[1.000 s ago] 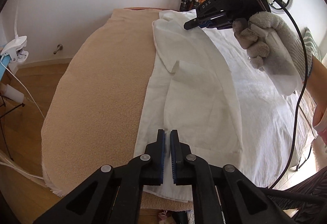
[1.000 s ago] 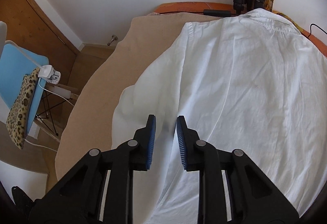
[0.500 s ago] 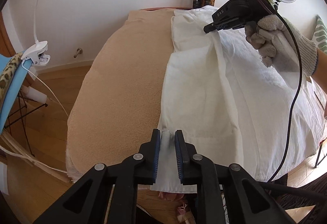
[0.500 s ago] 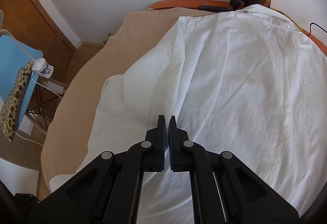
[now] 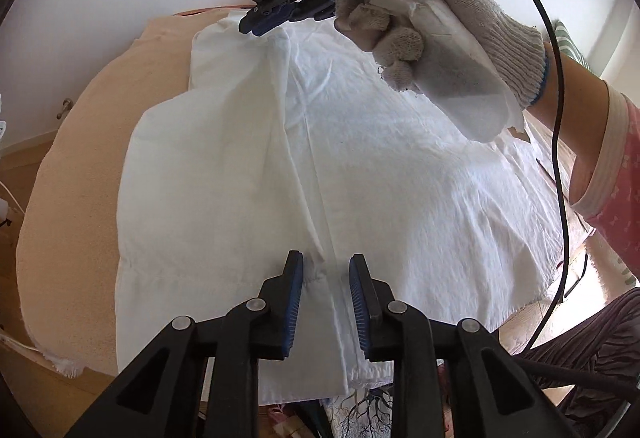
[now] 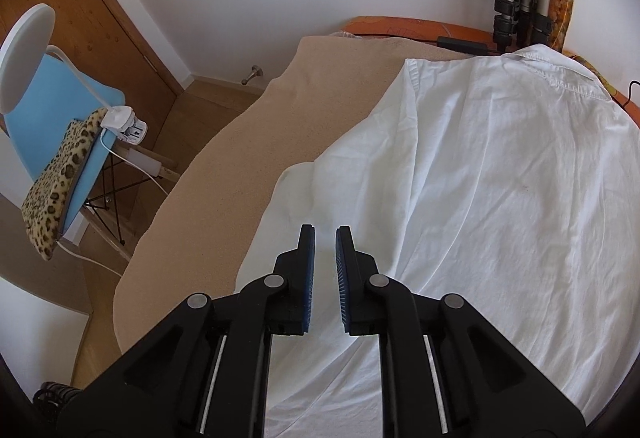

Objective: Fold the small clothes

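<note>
Beige blanket point(image 6: 224, 206) covers the bed, white shirt point(image 5: 360, 166) spread on top, blue chair point(image 6: 48, 110) w/ leopard cushion point(image 6: 56, 182) beside. Left gripper point(image 5: 325, 274) jaws just opening, part-open over the hem, gripping nothing. Right gripper point(image 6: 325, 242) also just opening, barely apart, nothing held.

Left gripper point(image 5: 325, 270): angled downward, jaws just opened further, blue pads apart with cloth between them, not pressing. Right gripper point(image 6: 325, 242): angled downward, jaws just opened slightly, narrow gap, nothing gripped. A gloved hand point(image 5: 436, 38) holds its handle, bare forearm behind.
</note>
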The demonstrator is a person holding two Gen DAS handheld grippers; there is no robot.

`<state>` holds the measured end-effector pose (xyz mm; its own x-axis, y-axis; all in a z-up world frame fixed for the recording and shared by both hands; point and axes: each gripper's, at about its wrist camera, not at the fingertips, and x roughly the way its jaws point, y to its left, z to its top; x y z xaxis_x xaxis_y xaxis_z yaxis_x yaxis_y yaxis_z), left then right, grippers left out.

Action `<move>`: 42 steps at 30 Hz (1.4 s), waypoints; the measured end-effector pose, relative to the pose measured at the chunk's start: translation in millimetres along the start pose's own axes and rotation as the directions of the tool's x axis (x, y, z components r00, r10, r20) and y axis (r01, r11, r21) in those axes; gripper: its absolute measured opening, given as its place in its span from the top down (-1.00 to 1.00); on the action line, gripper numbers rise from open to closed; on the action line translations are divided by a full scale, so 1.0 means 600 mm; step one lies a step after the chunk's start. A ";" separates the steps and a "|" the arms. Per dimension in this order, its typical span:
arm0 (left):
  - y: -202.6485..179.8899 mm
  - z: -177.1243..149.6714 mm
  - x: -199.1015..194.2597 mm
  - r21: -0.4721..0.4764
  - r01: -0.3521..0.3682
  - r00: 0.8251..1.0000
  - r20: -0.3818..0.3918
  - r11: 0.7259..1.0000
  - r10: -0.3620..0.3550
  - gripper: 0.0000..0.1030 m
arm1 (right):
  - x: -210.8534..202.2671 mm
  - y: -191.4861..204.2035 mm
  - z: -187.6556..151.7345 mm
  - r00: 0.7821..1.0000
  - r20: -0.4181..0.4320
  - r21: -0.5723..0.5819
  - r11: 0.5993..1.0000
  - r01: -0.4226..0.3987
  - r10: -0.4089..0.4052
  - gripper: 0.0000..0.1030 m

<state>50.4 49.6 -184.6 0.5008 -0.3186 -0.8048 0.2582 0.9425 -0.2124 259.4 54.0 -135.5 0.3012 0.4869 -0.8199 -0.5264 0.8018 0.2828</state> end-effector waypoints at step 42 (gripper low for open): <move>0.148 -0.050 -0.042 -0.266 0.006 1.000 0.022 0.964 -0.001 0.66 | 0.100 0.059 0.096 0.988 0.005 -0.275 0.950 0.148 -0.152 0.84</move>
<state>35.7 144.6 -199.8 0.5186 -0.3213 -0.7923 0.0326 0.9335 -0.3572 304.7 131.6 -146.0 0.3821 0.3612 -0.8506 -0.6743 0.7383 0.0106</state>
